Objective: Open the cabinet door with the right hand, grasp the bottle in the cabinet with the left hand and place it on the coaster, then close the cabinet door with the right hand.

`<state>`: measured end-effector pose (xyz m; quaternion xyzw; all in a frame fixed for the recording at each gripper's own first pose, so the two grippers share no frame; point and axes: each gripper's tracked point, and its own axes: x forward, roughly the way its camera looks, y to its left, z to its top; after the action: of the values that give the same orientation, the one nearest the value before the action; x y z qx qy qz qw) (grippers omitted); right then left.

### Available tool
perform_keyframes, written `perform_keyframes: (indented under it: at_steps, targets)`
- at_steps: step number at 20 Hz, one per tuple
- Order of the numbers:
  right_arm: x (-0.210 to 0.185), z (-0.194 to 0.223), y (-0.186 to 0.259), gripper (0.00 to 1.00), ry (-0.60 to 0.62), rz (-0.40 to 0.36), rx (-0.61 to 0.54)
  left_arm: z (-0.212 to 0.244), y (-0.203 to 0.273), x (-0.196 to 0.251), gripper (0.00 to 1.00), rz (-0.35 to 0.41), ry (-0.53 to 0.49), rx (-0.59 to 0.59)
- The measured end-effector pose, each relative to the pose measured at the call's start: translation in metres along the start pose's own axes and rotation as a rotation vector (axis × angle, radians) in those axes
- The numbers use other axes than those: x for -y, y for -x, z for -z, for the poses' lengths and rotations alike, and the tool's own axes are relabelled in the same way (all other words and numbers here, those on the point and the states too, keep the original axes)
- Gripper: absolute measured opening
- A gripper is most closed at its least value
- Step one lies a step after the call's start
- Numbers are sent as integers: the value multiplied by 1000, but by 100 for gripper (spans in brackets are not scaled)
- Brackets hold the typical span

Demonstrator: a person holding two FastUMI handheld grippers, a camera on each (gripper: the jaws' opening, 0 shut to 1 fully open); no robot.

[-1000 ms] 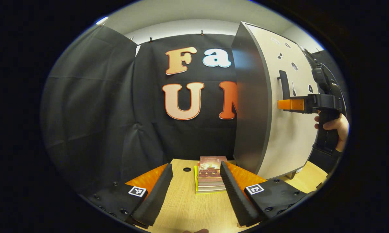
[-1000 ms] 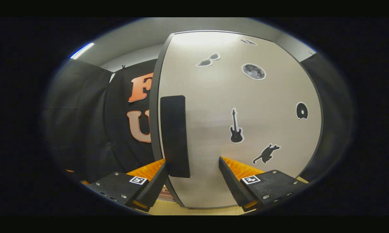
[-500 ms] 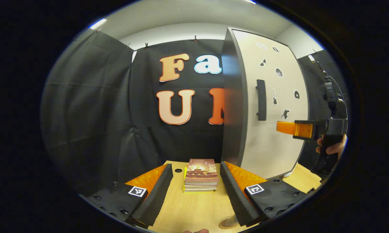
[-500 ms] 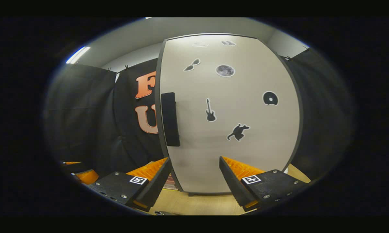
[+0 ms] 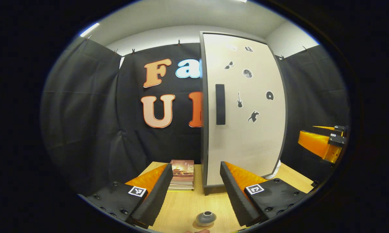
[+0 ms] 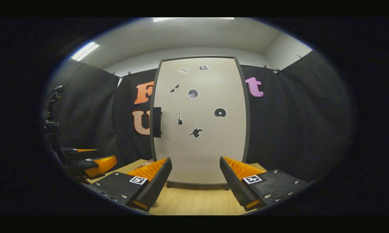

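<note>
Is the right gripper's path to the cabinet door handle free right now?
Probably yes: the right gripper is open and faces the shut cabinet door; nothing stands before the handle, up and left of its aim.

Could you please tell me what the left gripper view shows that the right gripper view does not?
Left gripper view: the bottle stands on the table near the bottom edge, and the right hand-held gripper hangs open at the far right.
Right gripper view: the left hand-held gripper sits open at the far left, and the cabinet door is seen head-on.
Both: the shut cabinet door with its dark handle and stickers, the wooden table, and the black cloth wall.
</note>
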<state>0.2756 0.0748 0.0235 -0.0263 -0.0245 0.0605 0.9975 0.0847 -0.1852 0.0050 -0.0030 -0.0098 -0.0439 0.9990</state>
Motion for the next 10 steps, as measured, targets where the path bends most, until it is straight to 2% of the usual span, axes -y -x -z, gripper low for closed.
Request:
perform_keyframes:
  at_steps: [1,4,7,8,10]
  targets:
    - [5,6,6,89,8,6,-8,-1,5,7,95,1,-2,4]
    - [17,17,19,92,22,16,-37,2,14,20,95,-16,-17,0]
    - [20,11,28,93,14,3,-19,-1,23,29,95,-26,-25,8]
    - [20,9,29,93,13,-4,-15,-3,25,30,99,-27,-24,11]
    - [20,8,31,93,9,-7,-13,-5,31,29,95,-38,-23,15]
